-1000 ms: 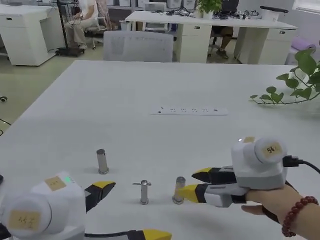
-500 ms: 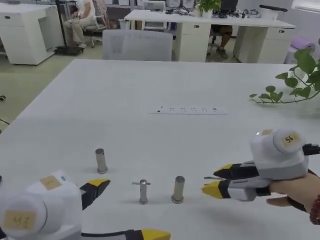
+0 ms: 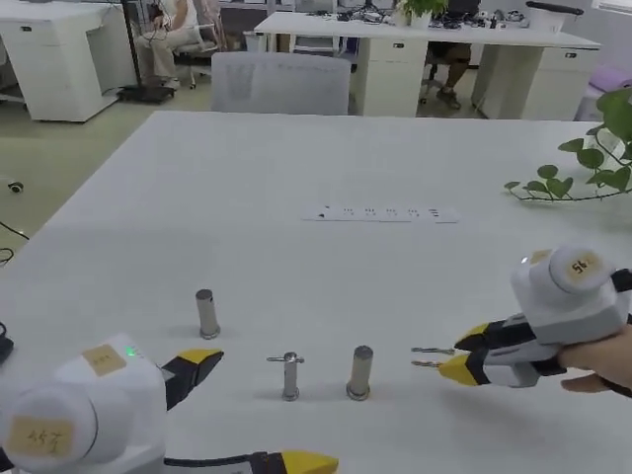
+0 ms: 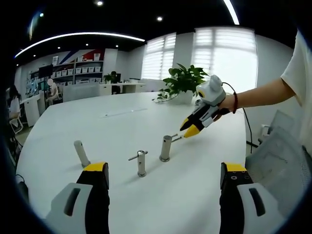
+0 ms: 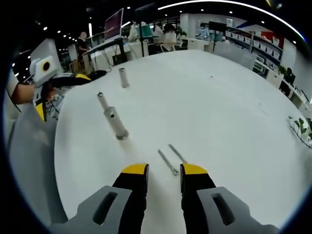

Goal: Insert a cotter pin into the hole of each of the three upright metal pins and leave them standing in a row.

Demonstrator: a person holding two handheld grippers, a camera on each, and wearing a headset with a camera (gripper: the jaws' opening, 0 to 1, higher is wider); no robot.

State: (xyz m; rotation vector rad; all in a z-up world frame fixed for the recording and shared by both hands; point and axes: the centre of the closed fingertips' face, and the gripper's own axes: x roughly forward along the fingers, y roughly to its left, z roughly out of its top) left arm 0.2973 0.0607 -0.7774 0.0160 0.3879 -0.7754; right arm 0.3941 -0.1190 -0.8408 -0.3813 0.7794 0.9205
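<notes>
Workbench (image 3: 296, 168), head view: R gripper (image 3: 452, 357) pinches a cotter pin (image 3: 431, 356) at its tips, jaws narrow, the pin in the air near the end pin (image 3: 360, 372) but not touching it. L gripper (image 3: 276, 409) hangs low at the front, jaws wide, nothing between them.

3 upright metal pins stand in a loose row. The mid pin (image 3: 289, 375) carries a second cotter pin (image 3: 285, 359) crosswise through its top. The end pin and the far pin (image 3: 207, 313) are bare. Count: 2 cotter pins, 2 grippers.

R gripper view picks out the held cotter pin's two legs, splayed and pointing away from the jaws. L gripper view, looking across the row, catches a bead bracelet (image 4: 235, 100) on the wrist behind the R gripper.

Head view adds a white power strip (image 3: 380, 213) mid-table and a potted plant (image 3: 588, 158) at the table's edge. A sticker (image 3: 583, 267) on the R gripper reads approx. "56"; the handwritten sticker on the L gripper is too blurred to read.
</notes>
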